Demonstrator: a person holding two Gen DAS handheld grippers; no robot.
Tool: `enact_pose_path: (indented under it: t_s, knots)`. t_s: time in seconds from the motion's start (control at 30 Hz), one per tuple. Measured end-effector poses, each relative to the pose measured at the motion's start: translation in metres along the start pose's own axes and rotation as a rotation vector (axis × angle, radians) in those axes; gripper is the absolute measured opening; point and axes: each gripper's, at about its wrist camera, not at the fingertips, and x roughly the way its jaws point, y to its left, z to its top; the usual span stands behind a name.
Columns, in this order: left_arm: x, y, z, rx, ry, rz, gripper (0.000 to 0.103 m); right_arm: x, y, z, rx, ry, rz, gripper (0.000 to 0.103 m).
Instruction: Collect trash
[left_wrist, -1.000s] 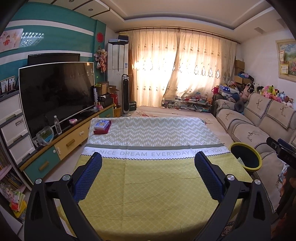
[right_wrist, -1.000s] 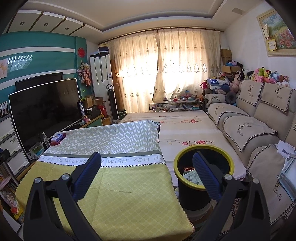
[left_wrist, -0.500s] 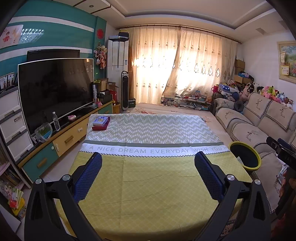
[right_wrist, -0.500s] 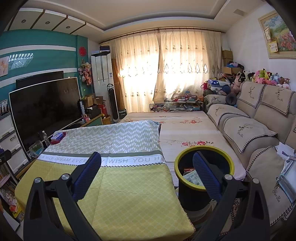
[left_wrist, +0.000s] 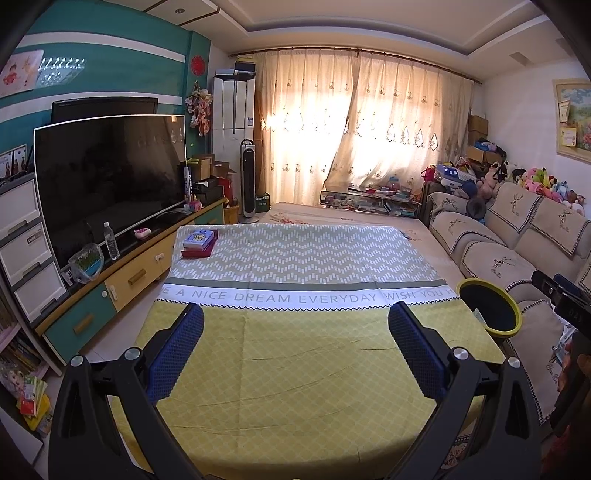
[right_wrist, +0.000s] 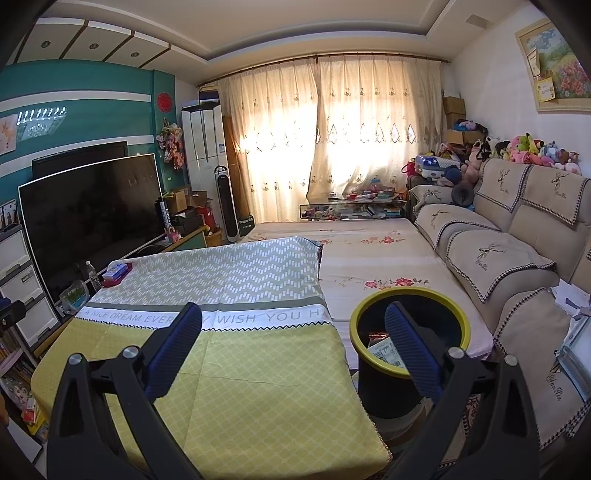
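Observation:
A black trash bin with a yellow rim stands on the floor beside the table's right edge, with wrappers lying inside. The same bin shows at the right of the left wrist view. My left gripper hangs open over the yellow part of the tablecloth, nothing between its blue pads. Open and holding nothing too, my right gripper hovers above the table's right edge, its right finger in front of the bin's mouth. No loose trash shows on the cloth.
A small stack of boxes sits at the table's far left corner. A TV on a low cabinet runs along the left, with a water bottle. A beige sofa lines the right wall. A covered low platform lies beyond the bin.
Both views have lifted and pulled back slightly, so the table and bin sit a little lower in frame. Both grippers stay open and hold nothing.

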Motion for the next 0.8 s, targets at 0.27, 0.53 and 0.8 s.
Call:
enact_pose_path:
  t_s: [0.27,0.53,0.8]
  knots:
    - [0.0019,-0.0005,-0.0006,-0.002,0.004,0.001,0.098,0.0028,0.0024,-0.0031,-0.001,0.003,0.004,0.095]
    - [0.0028,-0.0008,-0.0013,-0.002,0.006,0.002,0.098,0.0032,0.0020,-0.0033,-0.001,0.007,0.005,0.095]
    - [0.0053,0.0002,-0.0033,0.000,0.010,0.000,0.098,0.0035,0.0024,-0.0028,0.000,0.007,0.005,0.095]
